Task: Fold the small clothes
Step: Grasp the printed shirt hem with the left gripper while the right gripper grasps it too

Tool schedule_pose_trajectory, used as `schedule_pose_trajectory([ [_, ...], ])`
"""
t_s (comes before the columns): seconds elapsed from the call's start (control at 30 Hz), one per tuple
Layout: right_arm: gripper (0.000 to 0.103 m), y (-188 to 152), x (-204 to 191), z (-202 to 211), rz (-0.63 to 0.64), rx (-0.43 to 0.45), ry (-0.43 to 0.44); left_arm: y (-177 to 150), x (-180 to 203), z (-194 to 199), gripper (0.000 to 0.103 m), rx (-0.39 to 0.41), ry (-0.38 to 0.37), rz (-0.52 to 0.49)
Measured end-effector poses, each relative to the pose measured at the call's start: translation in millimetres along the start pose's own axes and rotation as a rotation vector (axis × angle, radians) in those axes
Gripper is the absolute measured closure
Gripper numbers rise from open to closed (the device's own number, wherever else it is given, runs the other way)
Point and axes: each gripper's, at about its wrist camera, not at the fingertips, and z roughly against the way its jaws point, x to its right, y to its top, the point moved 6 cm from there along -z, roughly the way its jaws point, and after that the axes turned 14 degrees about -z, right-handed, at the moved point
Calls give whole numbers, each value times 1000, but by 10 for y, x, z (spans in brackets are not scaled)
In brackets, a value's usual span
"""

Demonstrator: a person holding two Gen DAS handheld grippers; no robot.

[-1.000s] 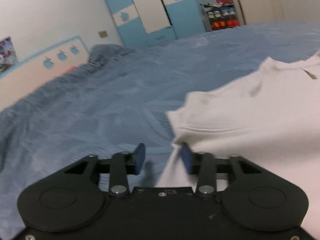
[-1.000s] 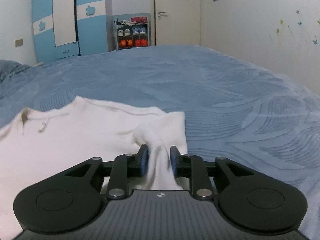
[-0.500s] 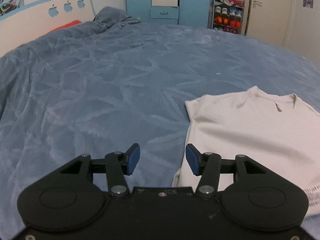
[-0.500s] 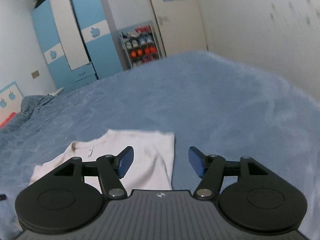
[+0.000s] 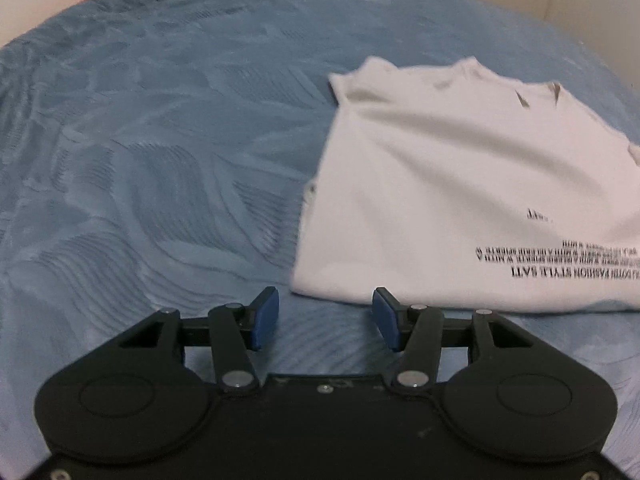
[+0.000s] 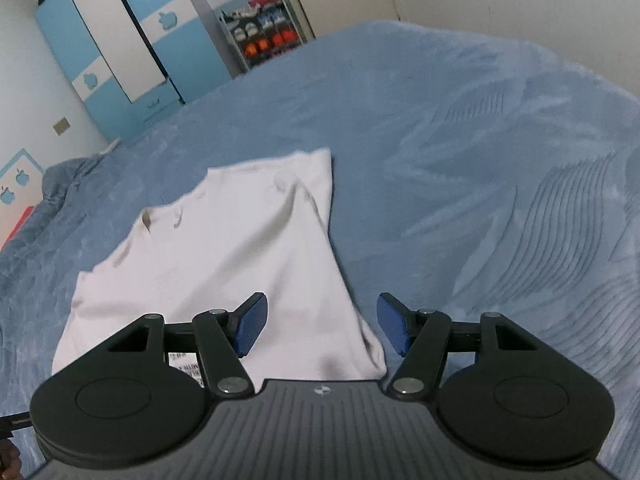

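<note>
Blue textured bedspread (image 5: 160,168), white T-shirt (image 5: 460,184) flat on it (black lettering near its hem).

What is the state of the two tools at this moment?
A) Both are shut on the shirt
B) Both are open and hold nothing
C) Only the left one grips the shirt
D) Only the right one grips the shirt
B. The left tool and the right tool each show a wide gap between their blue pads, and the white shirt lies flat on the blue bedspread, not pinched by either.
</note>
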Motion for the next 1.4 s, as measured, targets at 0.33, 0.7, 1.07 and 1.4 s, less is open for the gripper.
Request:
schedule_pose_trajectory([
  [0.33, 28, -346, 169, -391, -12, -96, -10, 53, -95, -300, 47, 31, -58, 35],
  [0.7, 23, -488, 1, -529, 104, -63, -60, 251, -25, -445, 56, 100, -96, 18],
  [1.07, 29, -314, 303, -448, 2, -22, -139, 226, -82, -464, 50, 98, -139, 66],
  [1.4, 94, -348, 2, -482, 112, -7, -106, 297, 85, -398, 94, 132, -119, 43],
])
